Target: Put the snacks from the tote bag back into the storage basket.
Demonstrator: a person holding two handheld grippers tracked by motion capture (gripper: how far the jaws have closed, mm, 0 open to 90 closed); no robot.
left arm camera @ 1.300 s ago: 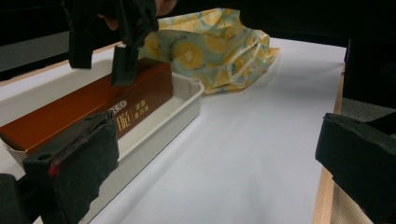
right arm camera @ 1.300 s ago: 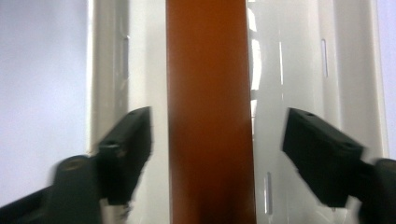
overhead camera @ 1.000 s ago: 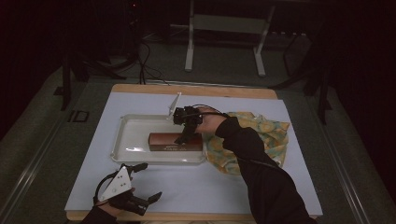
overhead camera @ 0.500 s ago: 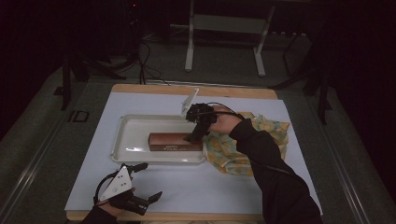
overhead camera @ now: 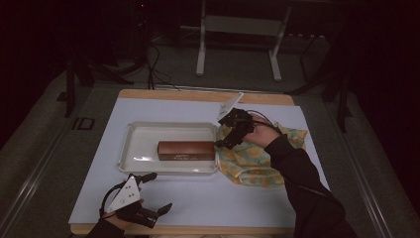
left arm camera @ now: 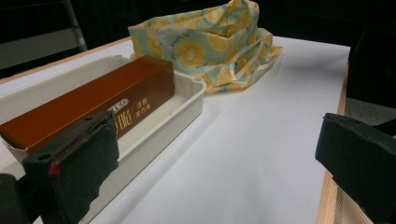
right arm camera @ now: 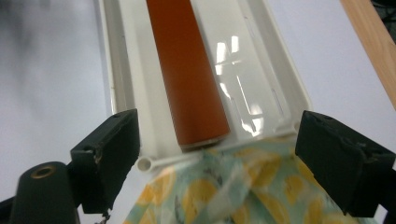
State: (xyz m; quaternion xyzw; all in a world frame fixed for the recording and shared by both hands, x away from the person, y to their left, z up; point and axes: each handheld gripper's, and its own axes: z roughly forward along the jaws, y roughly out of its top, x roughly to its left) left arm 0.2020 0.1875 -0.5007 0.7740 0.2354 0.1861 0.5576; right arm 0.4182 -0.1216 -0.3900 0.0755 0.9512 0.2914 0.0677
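brown box [right arm camera: 191, 70] in white tray [right arm camera: 275, 88], lemon-print cloth [right arm camera: 224, 196] below, jaws wide apart

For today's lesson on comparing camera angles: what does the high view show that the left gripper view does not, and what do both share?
High view alone: the right hand-held gripper, open above the cloth's near edge by the tray's end, the person's dark sleeve, the left hand-held gripper from above at the table's front, and the floor and stands behind.

Left gripper view alone: the print on the brown box's side.

Both: the white tray holding the box, the lemon-print cloth beside it, and the white table.
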